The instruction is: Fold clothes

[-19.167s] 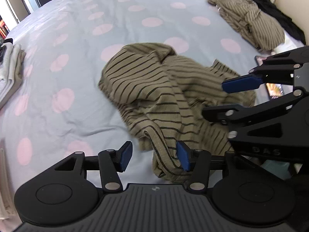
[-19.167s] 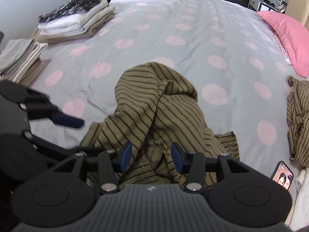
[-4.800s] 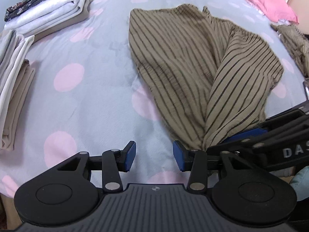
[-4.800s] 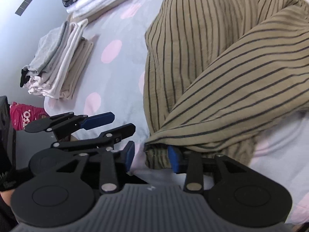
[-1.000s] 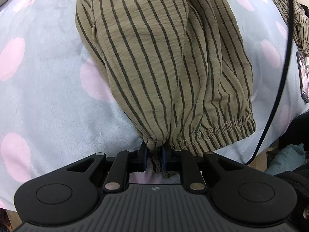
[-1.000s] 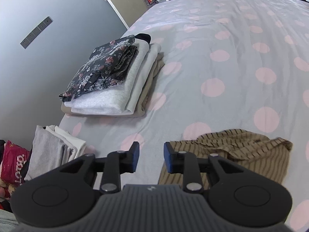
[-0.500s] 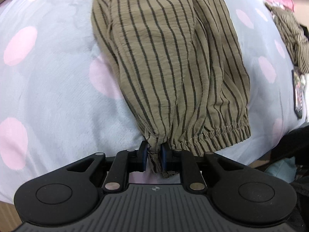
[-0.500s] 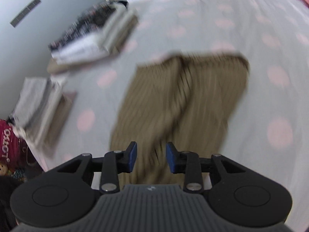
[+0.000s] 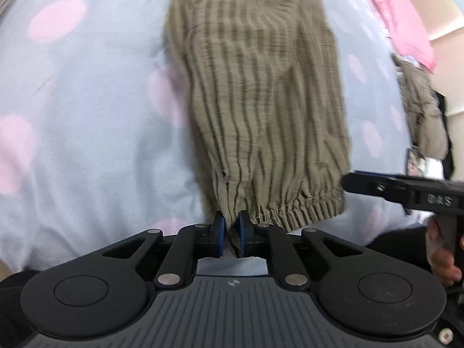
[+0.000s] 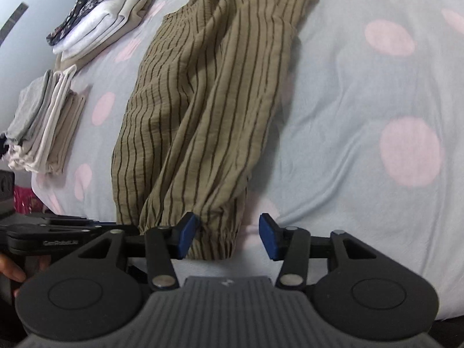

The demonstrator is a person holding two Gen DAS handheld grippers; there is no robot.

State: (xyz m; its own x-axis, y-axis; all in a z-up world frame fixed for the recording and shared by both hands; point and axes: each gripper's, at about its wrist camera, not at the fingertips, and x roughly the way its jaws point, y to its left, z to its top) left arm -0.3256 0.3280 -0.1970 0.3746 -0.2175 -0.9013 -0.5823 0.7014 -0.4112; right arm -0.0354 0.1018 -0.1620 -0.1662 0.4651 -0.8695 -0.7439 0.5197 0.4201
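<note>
Left tool (image 9: 229,233) pinched on the gathered cuff of the striped trousers (image 10: 208,92); right tool (image 10: 229,236) spread wide, its pads (image 10: 188,230) flanking the other cuff. Trousers laid out long on the bed (image 10: 362,110), legs side by side, not doubled over. Left of the trousers, folded stacks (image 10: 95,17) done. Right of them, probably another crumpled garment (image 9: 420,110), blurred.
</note>
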